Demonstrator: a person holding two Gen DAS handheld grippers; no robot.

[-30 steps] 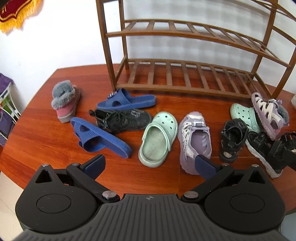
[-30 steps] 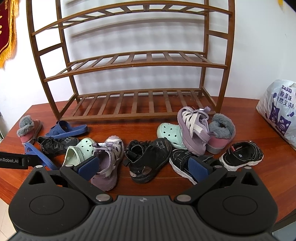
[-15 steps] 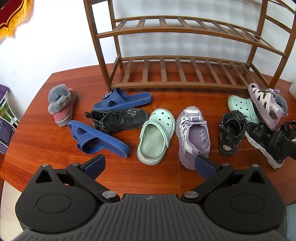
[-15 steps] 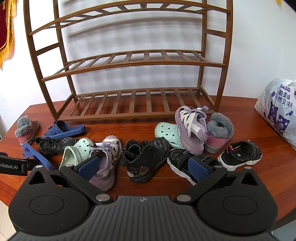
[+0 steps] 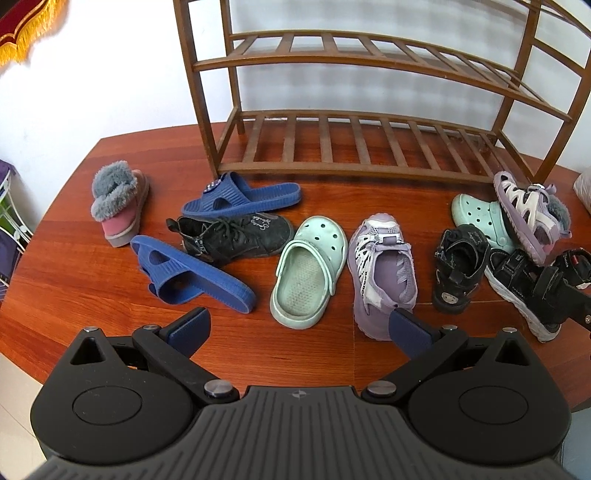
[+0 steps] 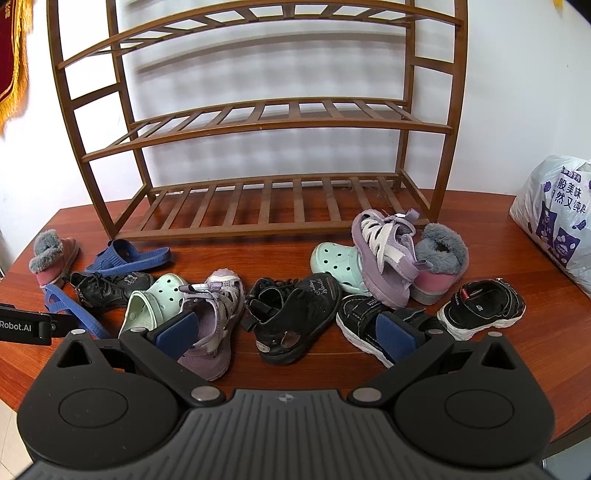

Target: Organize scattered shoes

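Several shoes lie scattered on a red-brown table point(image 5: 74, 295) in front of an empty wooden shoe rack point(image 5: 369, 147). In the left wrist view, a mint clog point(image 5: 308, 275) and a purple sneaker point(image 5: 384, 269) lie just beyond my open, empty left gripper point(image 5: 299, 328). Two blue slippers point(image 5: 192, 278), a black lace shoe point(image 5: 236, 236) and a pink furry boot point(image 5: 118, 206) lie to the left. In the right wrist view, my open, empty right gripper point(image 6: 286, 332) hovers before a black boot point(image 6: 295, 317) and black sandals point(image 6: 369, 325).
A white plastic bag point(image 6: 557, 218) sits at the table's right end. A second mint clog point(image 6: 336, 262), purple sandal point(image 6: 384, 258) and pink furry boot point(image 6: 439, 262) are piled at the right of the rack. A red fringed banner point(image 5: 22, 33) hangs on the wall.
The left gripper has drawn back and swung slightly right, so the shoes sit higher and more central in its view. The right gripper has shifted slightly. Both stay open and empty.
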